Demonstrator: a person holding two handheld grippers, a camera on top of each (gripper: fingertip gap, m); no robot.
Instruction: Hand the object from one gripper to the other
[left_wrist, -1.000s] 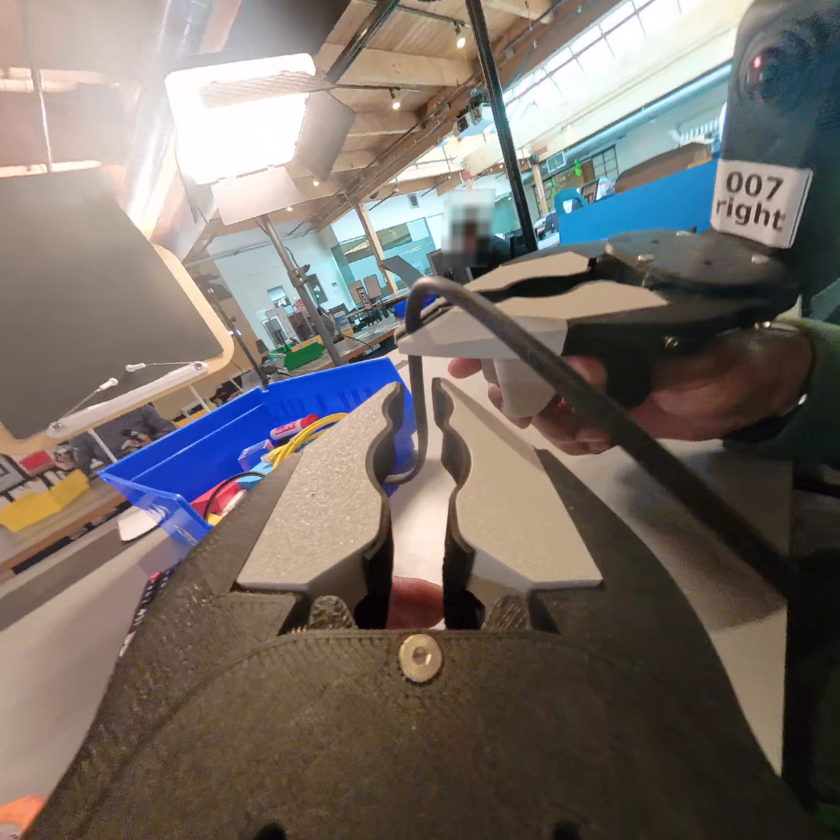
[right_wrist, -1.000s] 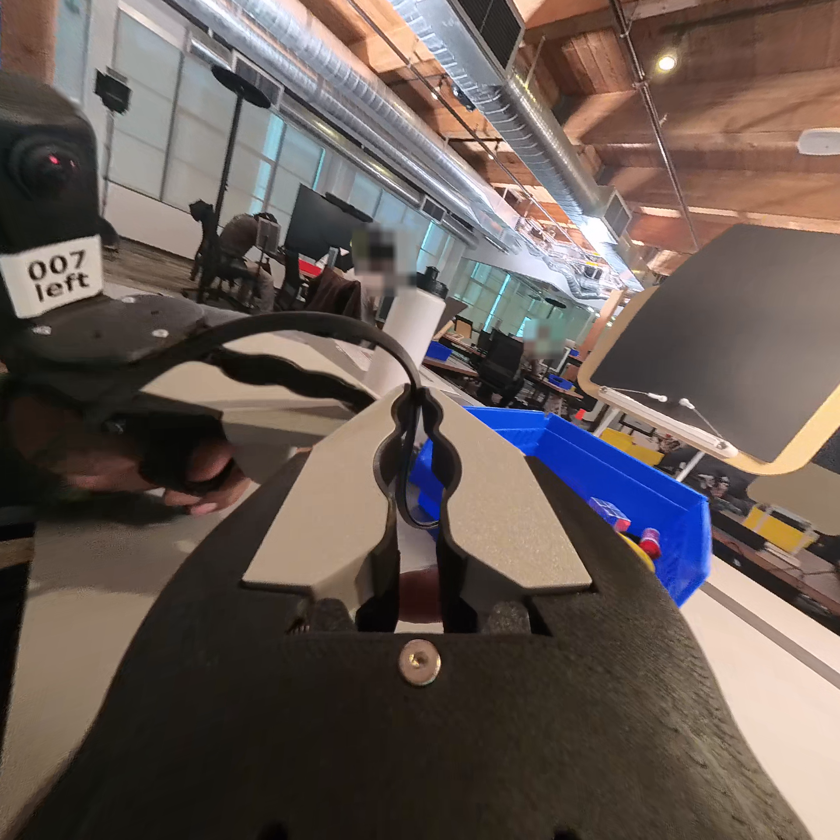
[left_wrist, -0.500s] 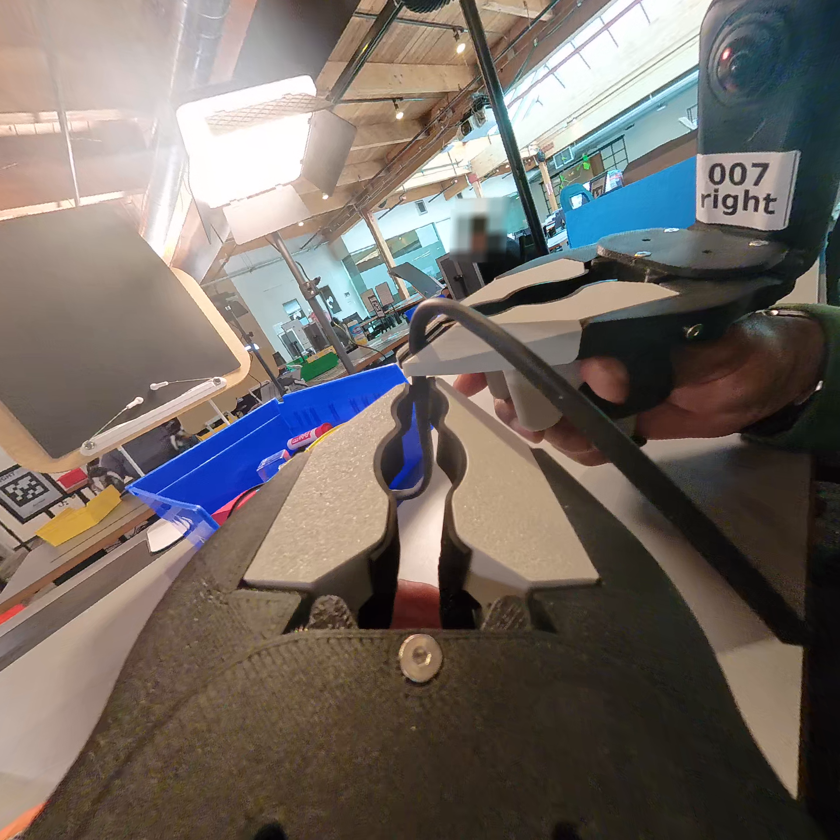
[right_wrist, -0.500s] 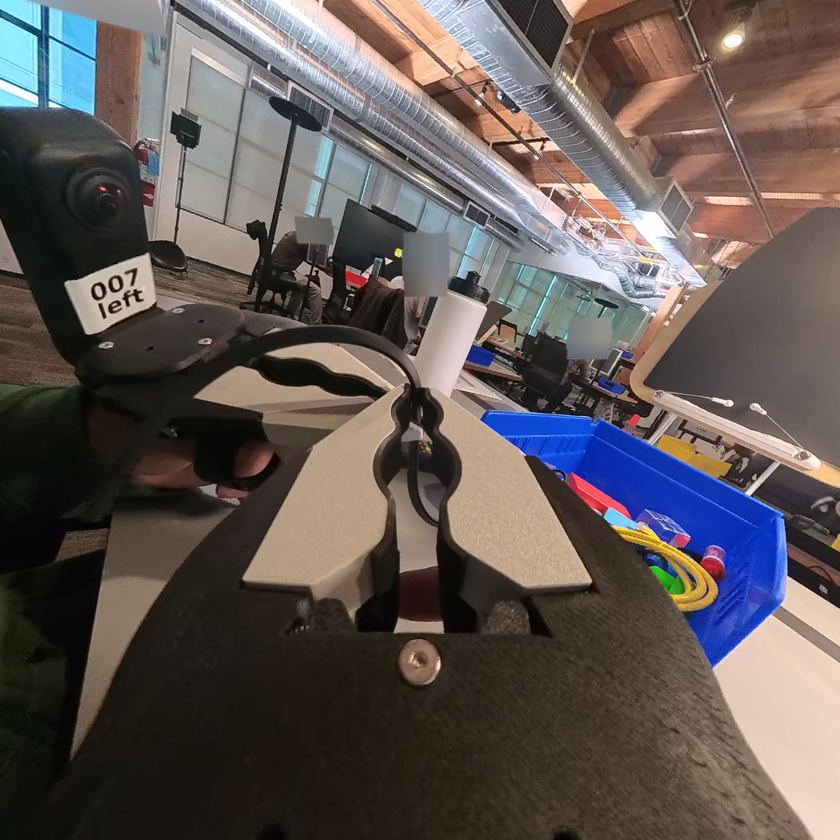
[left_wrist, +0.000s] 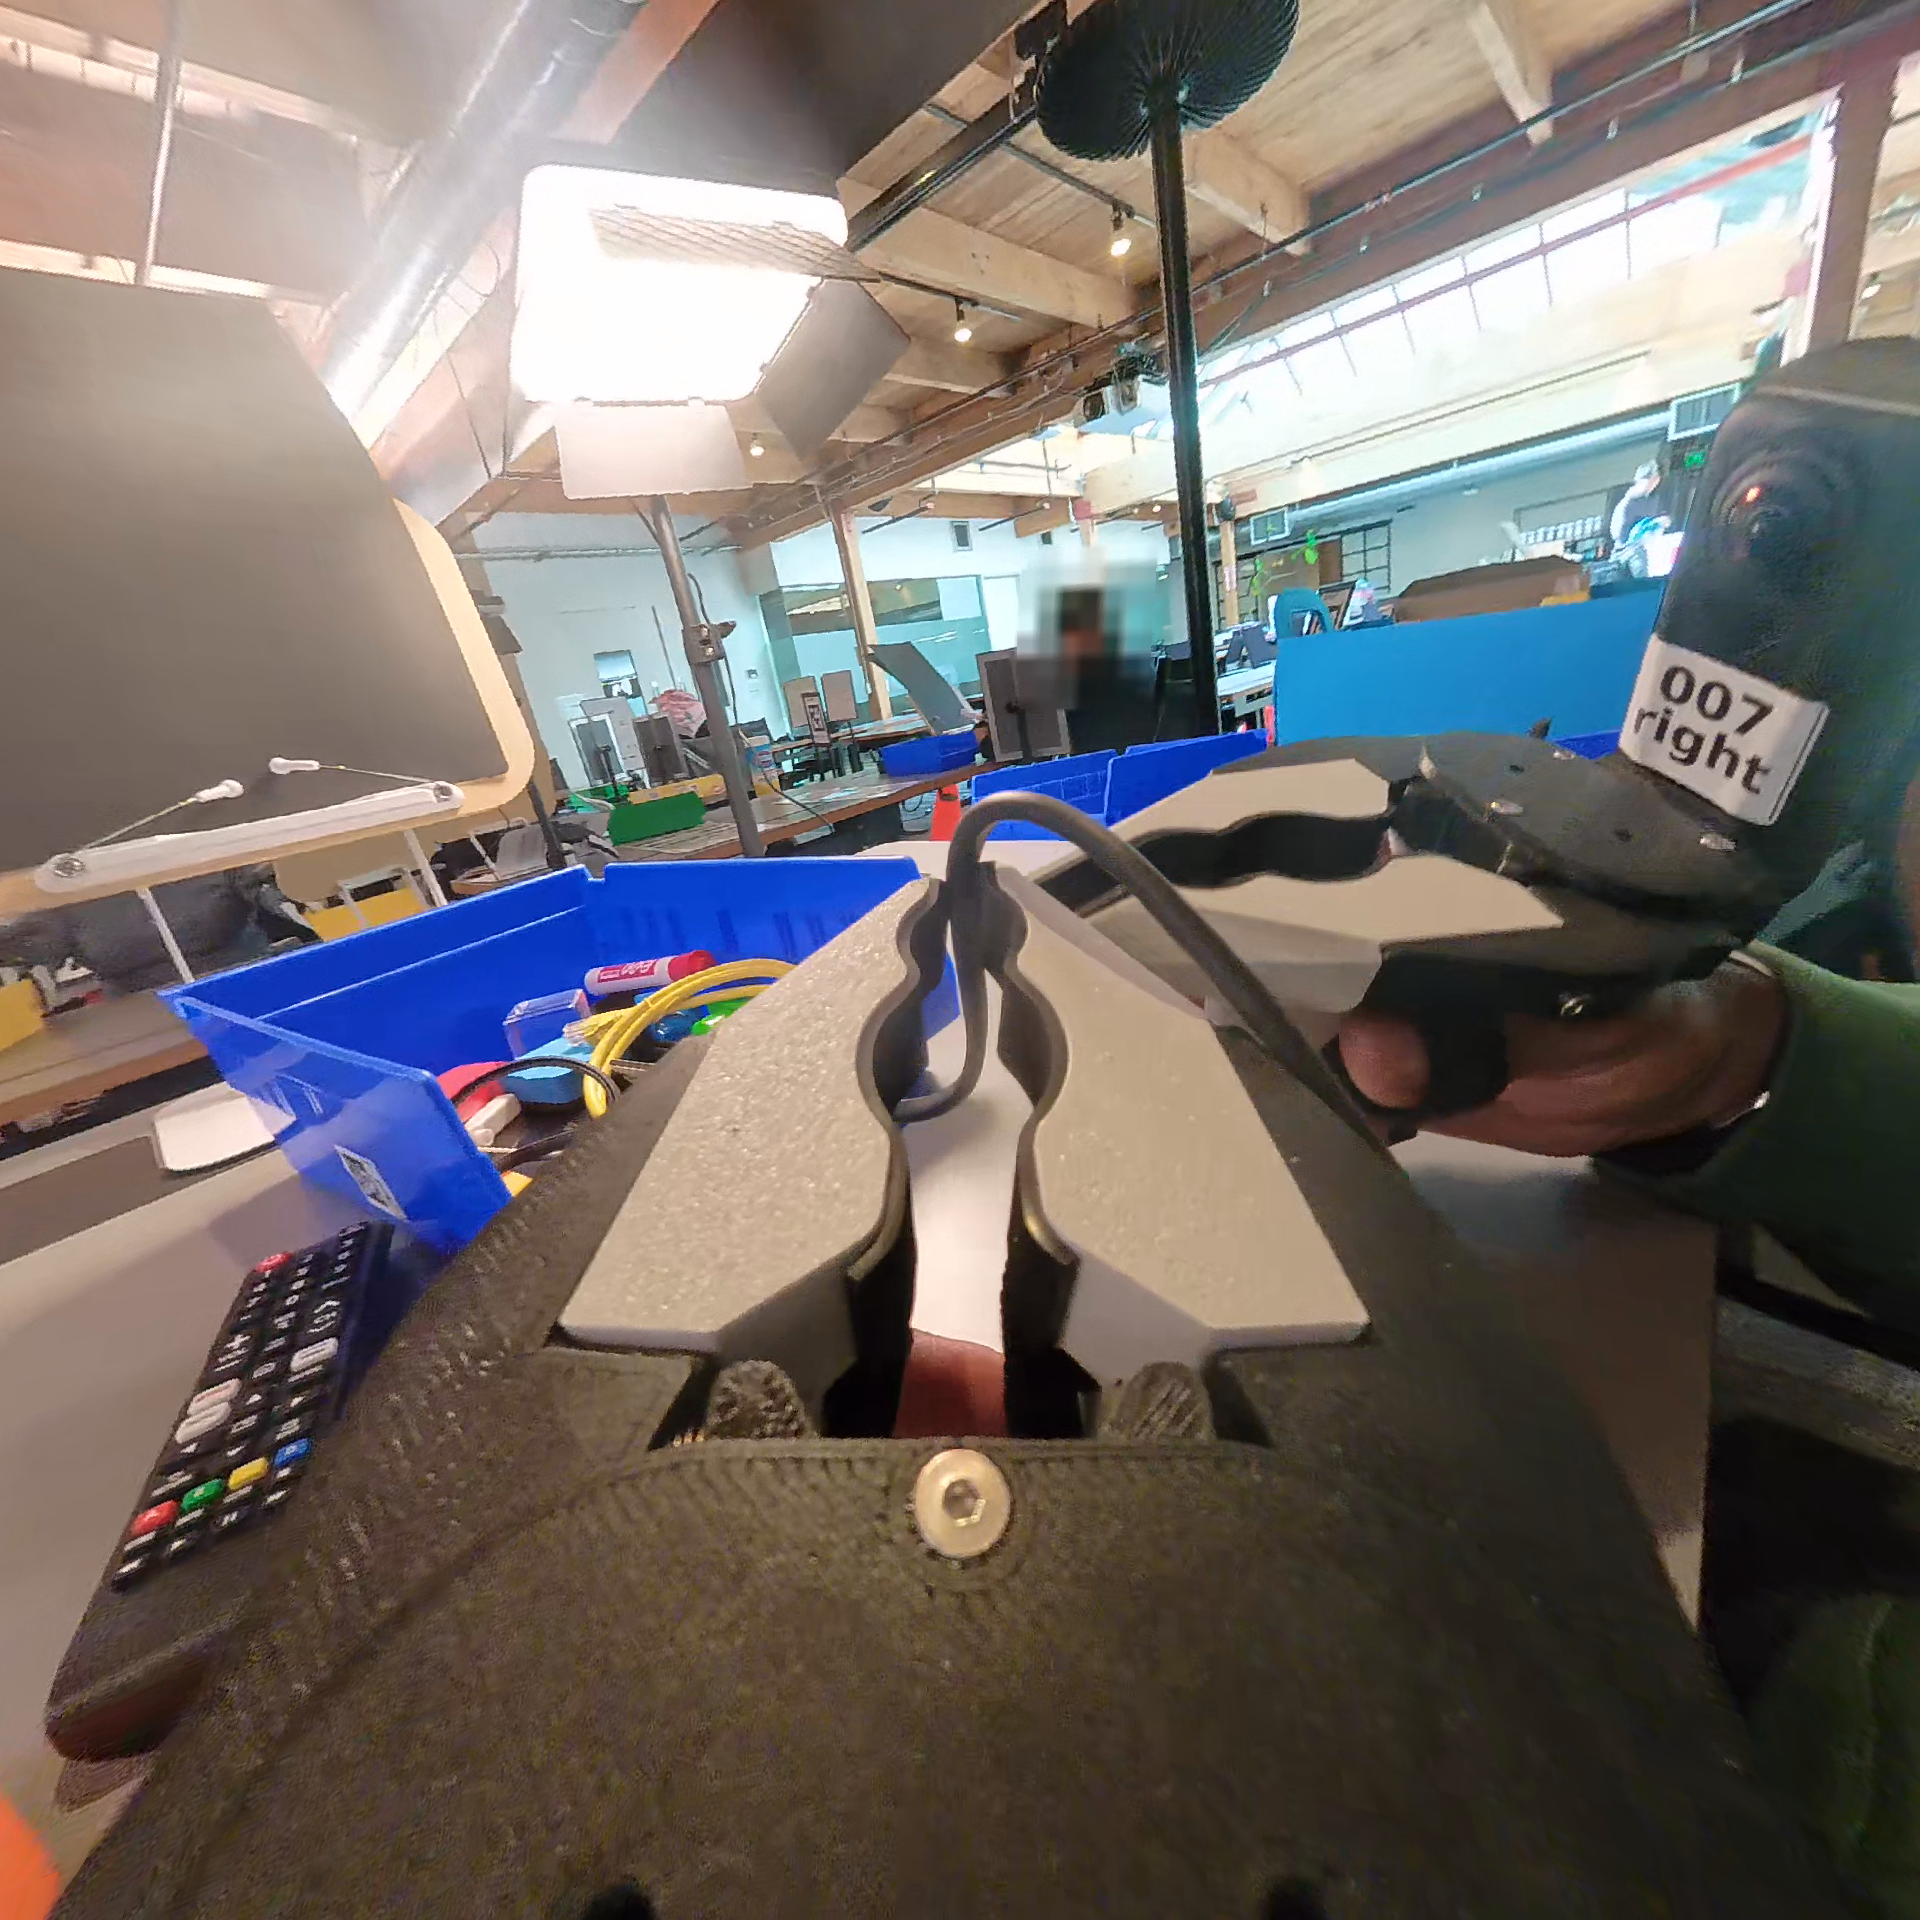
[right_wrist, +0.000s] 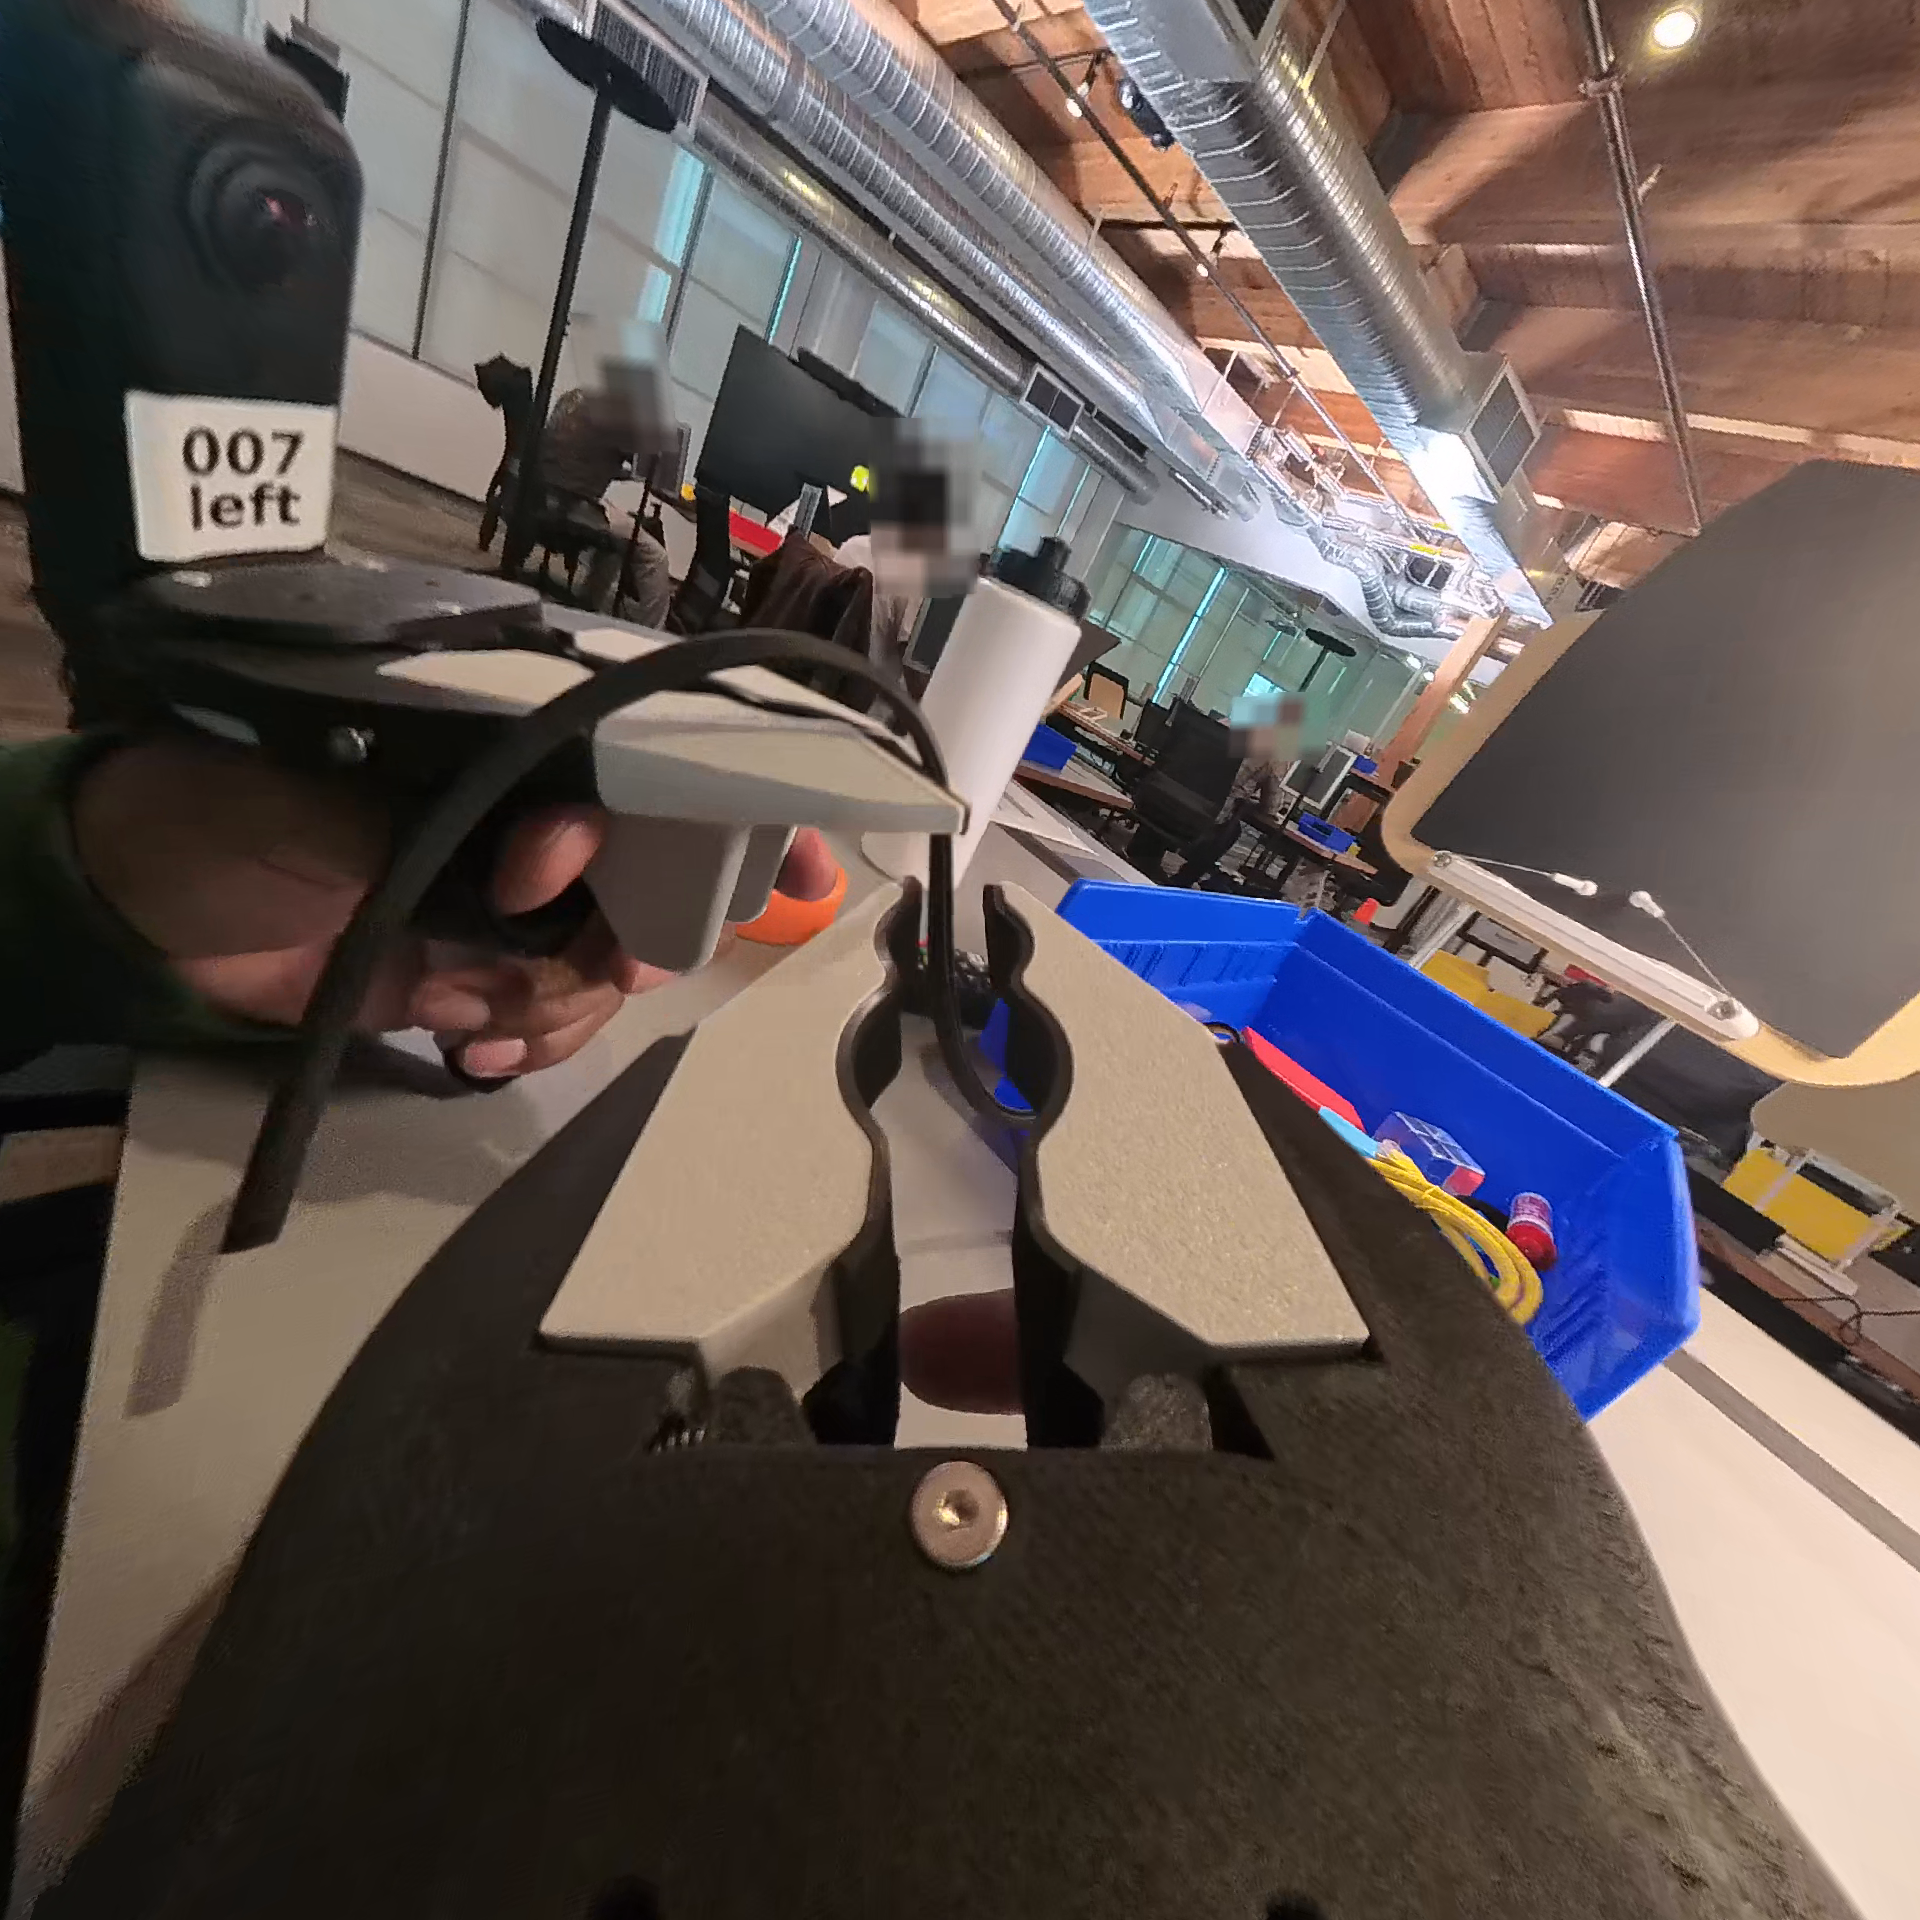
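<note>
A black cable (left_wrist: 1143, 883) arches between the two grippers above the grey table. My left gripper (left_wrist: 971, 883) is shut on it at the fingertips; a short end curls down between the fingers. In the right wrist view my right gripper (right_wrist: 948, 896) has its jaws a little apart, and the cable (right_wrist: 951, 997) hangs loosely in the gap. The left gripper (right_wrist: 925, 779) shows there at upper left, pinching the cable, whose long end drapes over a hand. The right gripper (left_wrist: 1101, 862) shows in the left wrist view with a gap between its fingers.
A blue bin (left_wrist: 343, 1049) with a yellow cable (left_wrist: 665, 997), a marker and small toys stands ahead; it also shows in the right wrist view (right_wrist: 1558, 1049). A black remote control (left_wrist: 249, 1392) lies at left. A white bottle (right_wrist: 997, 707) and an orange ring (right_wrist: 795, 914) stand beyond. Less than 4 cm separates the two grippers' tips.
My left gripper closed on the cable, which my right gripper held shut. Now my right gripper has opened and the cable sits loose between its fingers. Both grippers have tilted downward.
</note>
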